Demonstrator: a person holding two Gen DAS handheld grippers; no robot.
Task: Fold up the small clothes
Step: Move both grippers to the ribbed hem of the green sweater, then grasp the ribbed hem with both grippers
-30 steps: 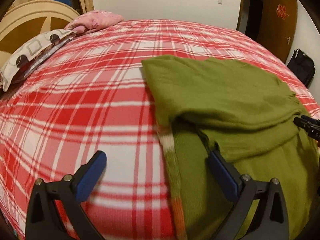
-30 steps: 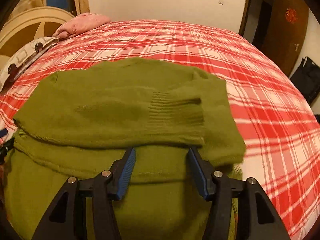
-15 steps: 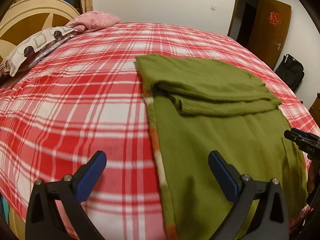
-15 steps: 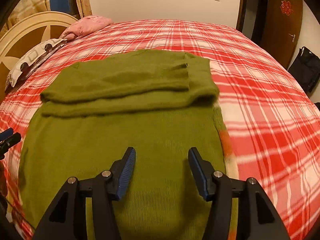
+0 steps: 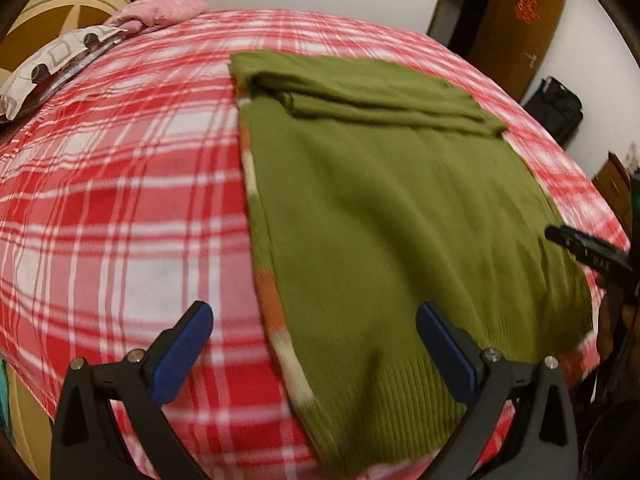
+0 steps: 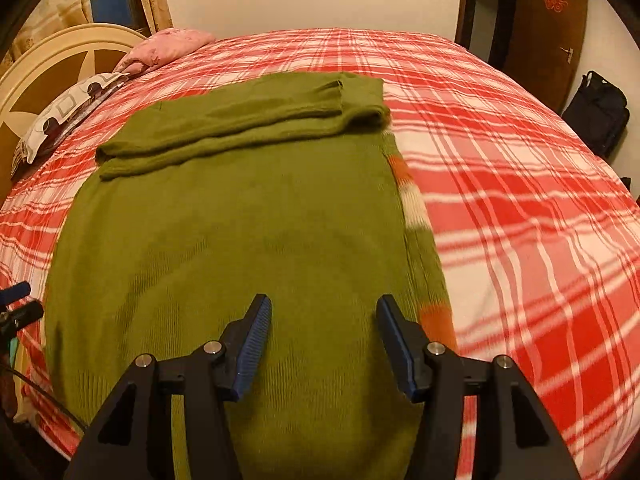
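Green sweater point(image 6: 240, 240) is being left unmarked on the plaid bedspread point(image 6: 520, 160); left gripper point(image 5: 312, 344) and right gripper point(image 6: 324, 332) are being held spread above its hem, empty.

An olive-green sweater point(image 6: 224, 248) with orange-and-white side stripes lies on a red-and-white plaid bedspread point(image 6: 520, 200).

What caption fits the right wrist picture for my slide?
Open right gripper hovers over a green sweater, sleeves folded across its top, on a red plaid bed.
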